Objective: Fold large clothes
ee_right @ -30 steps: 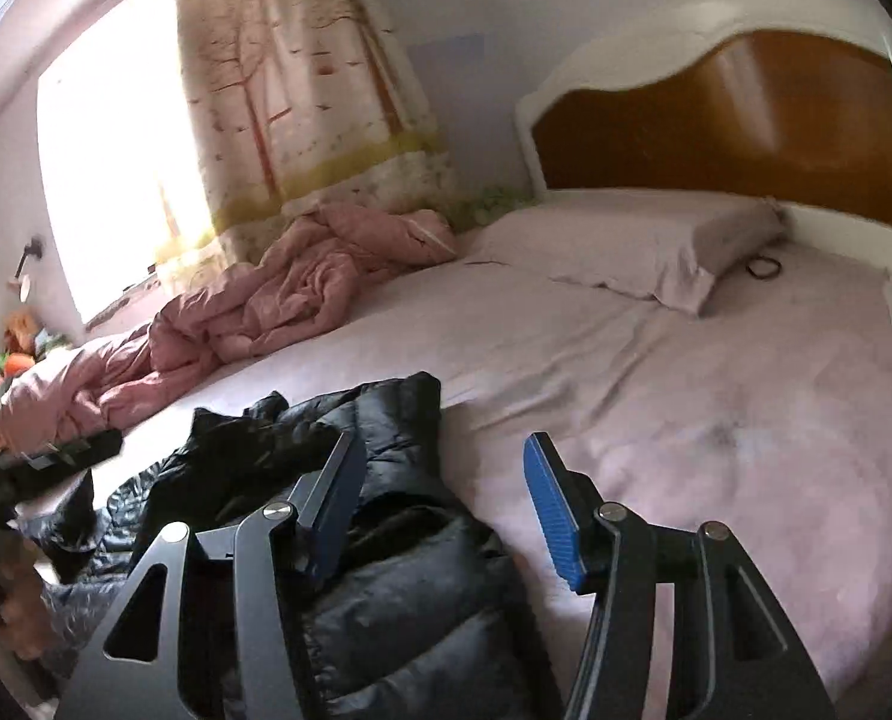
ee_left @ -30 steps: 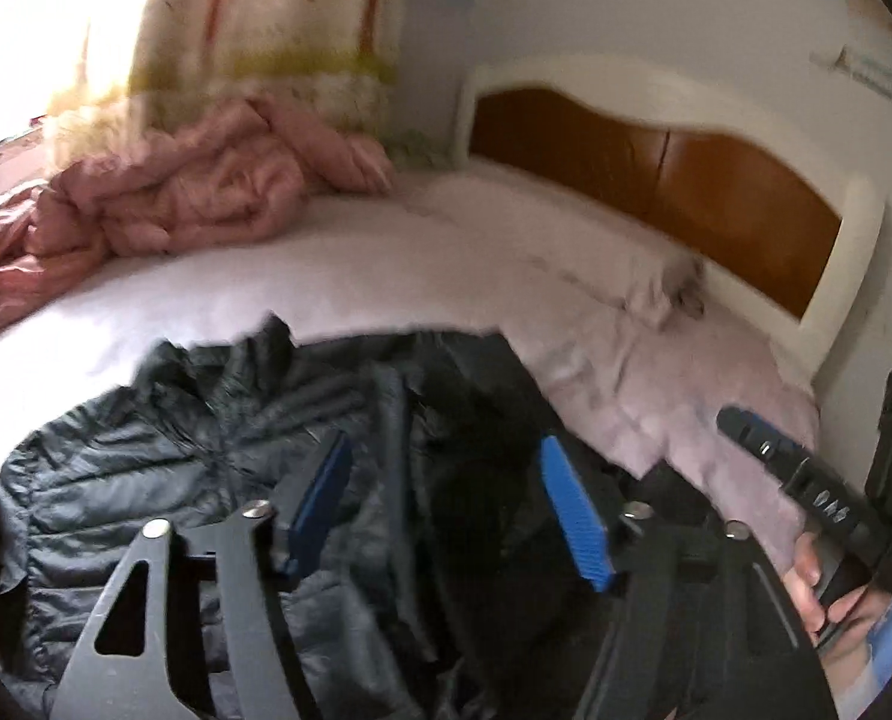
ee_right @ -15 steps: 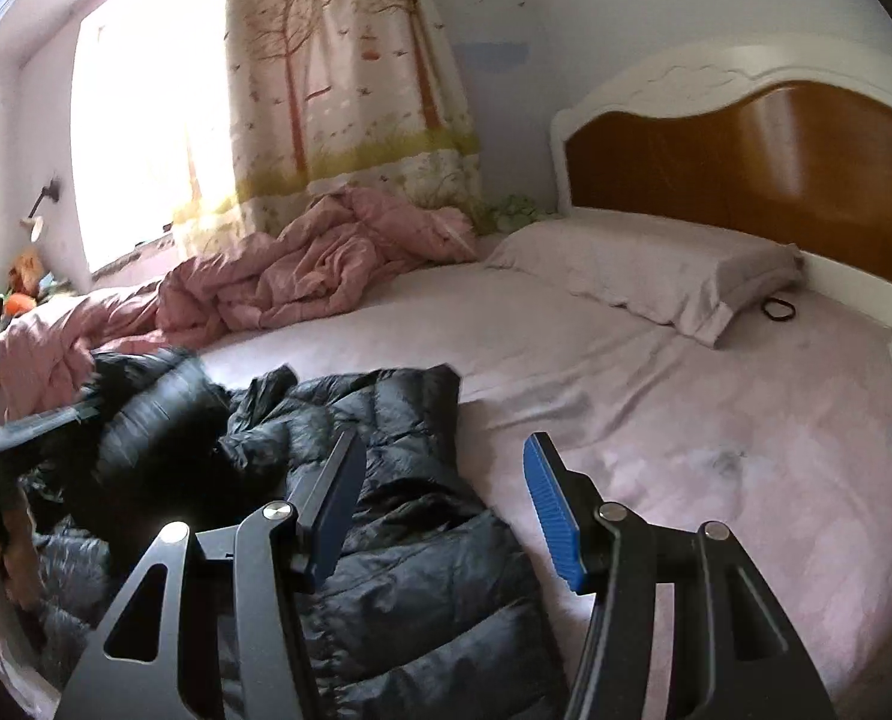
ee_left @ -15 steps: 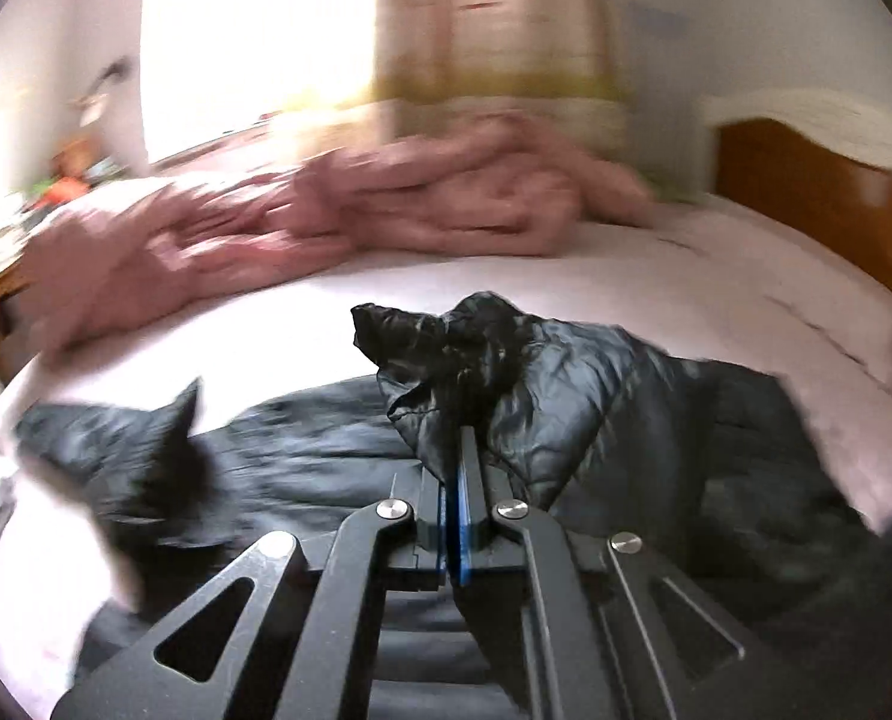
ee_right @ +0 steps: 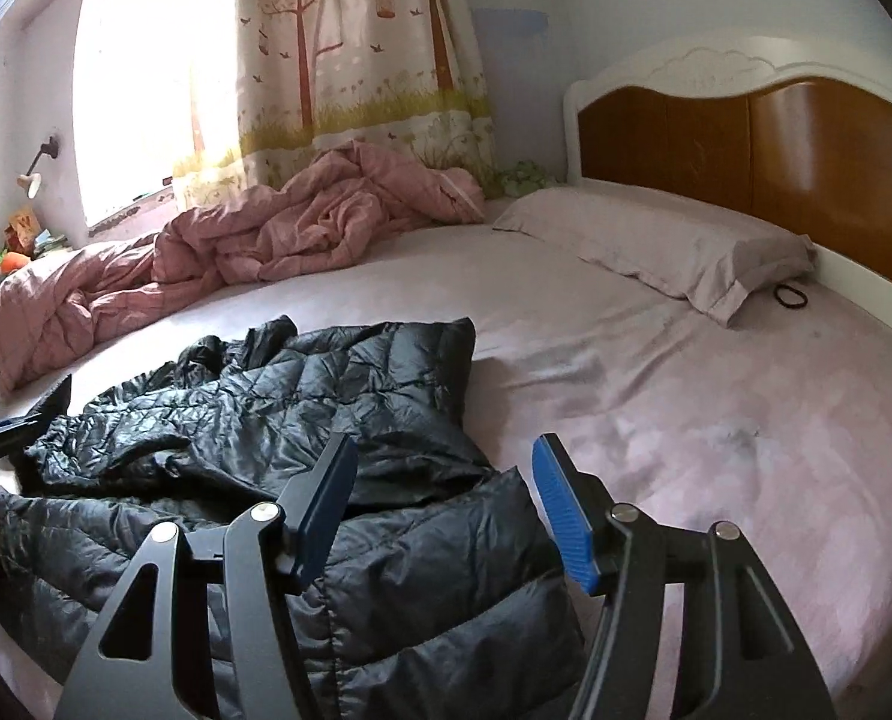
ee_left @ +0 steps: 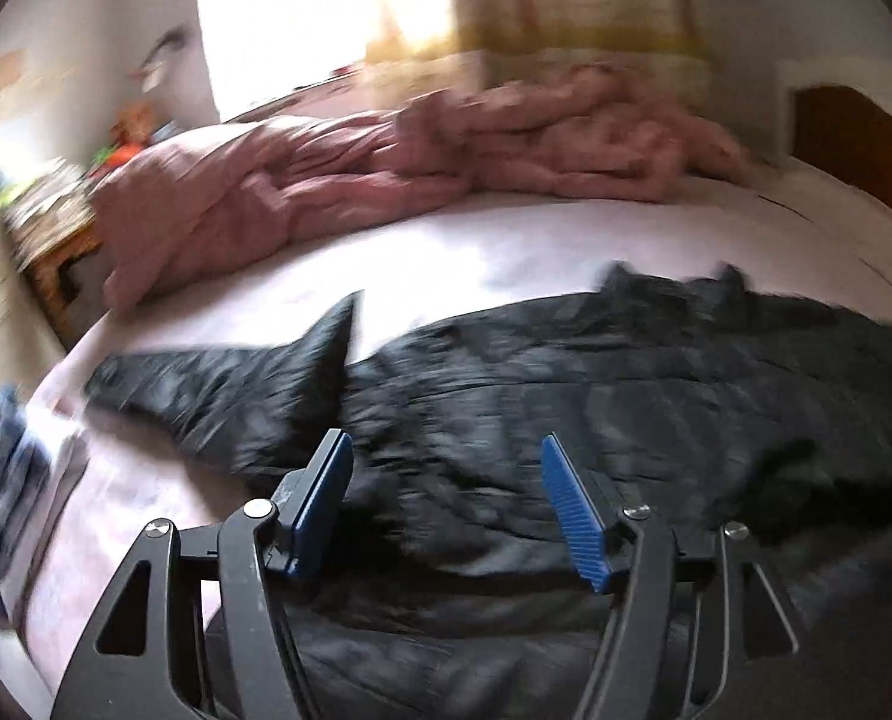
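A black quilted puffer jacket [ee_left: 625,390] lies spread on the pale pink bed sheet [ee_left: 475,246], with one sleeve [ee_left: 236,378] stretched out to the left. My left gripper [ee_left: 446,444] hovers over the jacket's near edge; its jaws are opening and nothing is between the blue pads. The left wrist view is blurred. In the right wrist view the jacket [ee_right: 326,396] is rumpled, its hem folded toward me. My right gripper [ee_right: 446,444] hangs above the jacket's right edge, its jaws opening and apart from the fabric.
A crumpled pink quilt [ee_right: 266,240] lies along the bed's far side below a curtain [ee_right: 356,60] and bright window. A pillow [ee_right: 655,246] and hair tie [ee_right: 790,296] sit by the wooden headboard [ee_right: 745,144]. A cluttered wooden stand [ee_left: 56,228] stands left of the bed.
Half a second ago my left gripper was shut on a raised bunch of jacket; it has let go and swung left, and the sleeve now lies flat. The right gripper barely moved.
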Demonstrator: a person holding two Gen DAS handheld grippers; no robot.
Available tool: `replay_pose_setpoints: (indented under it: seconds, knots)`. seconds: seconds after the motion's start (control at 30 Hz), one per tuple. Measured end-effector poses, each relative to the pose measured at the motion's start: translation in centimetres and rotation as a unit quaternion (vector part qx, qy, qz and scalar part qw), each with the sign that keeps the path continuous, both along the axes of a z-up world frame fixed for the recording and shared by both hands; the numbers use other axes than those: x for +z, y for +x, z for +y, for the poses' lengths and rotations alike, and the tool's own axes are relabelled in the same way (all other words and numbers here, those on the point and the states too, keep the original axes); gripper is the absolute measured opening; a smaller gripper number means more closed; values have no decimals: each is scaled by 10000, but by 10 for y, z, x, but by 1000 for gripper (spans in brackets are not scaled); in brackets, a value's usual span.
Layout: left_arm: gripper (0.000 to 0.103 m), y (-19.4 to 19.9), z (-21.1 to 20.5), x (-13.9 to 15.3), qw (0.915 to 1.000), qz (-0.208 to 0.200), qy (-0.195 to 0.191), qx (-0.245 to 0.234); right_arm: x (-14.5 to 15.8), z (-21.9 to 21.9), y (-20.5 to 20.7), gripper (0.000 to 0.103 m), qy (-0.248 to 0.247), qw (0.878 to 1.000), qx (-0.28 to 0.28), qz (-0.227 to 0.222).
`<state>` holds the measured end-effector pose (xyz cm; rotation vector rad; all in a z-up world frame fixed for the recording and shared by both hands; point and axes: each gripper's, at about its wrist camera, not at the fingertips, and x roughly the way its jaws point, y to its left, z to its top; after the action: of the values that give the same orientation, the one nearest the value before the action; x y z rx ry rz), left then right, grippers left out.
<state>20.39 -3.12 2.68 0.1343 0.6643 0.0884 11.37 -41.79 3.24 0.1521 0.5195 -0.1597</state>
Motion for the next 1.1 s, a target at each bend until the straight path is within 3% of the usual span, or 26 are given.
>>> replay_pose_setpoints:
  seconds: [0.07, 0.17, 0.23, 0.33, 0.37, 0.47, 0.53, 0.67, 0.73, 0.8, 0.87, 0.93, 1.03, 1.1]
  knots:
    - [64, -2, -18, 6, 9992, -28, 120, -388, -1, -1, 2, 63, 62, 10000, 10, 50]
    - [65, -3, -48, 12, 9977, 52, 320, -602, -4, -1, 4, 63, 72, 9999, -23, 112]
    - [66, -7, -57, 16, 9967, 35, 201, -782, -5, 0, 5, 63, 88, 9998, -8, 158]
    - [75, -19, -63, 23, 9955, -151, -3, -932, -7, -1, 6, 63, 111, 9997, -4, 203]
    - [81, -22, -64, 24, 9954, -198, 64, -931, -8, -1, 7, 63, 88, 9997, -7, 218]
    - [82, -28, -64, 23, 9932, -146, 306, -1114, -9, 2, 8, 63, -23, 9997, -12, 244]
    - [83, -31, -55, 22, 9927, -74, 272, -1173, -10, 6, 9, 64, -113, 9996, -11, 251]
    - [103, -46, -21, 24, 9945, -417, 188, -941, -10, 13, 7, 68, -223, 9996, 29, 183]
    - [103, -55, -2, 19, 9957, -434, -69, -820, -9, 19, 6, 72, -424, 9989, 121, 132]
    - [103, -63, 16, 14, 9940, -399, -392, -944, -8, 25, 5, 87, -746, 9971, 151, 61]
    - [103, -64, 30, 10, 9944, -474, -304, -889, -7, 28, 3, 88, -839, 9964, 90, -57]
    - [103, -60, 40, 11, 9970, -453, -51, -619, -5, 26, 2, 88, -626, 9979, 155, -92]
    - [103, -59, 67, 28, 9960, -670, -292, -506, -3, 20, 1, 88, -158, 9995, 229, -174]
    - [103, -54, 91, 41, 9945, -891, -521, -176, -3, 18, 0, 88, -7, 9996, 177, -233]
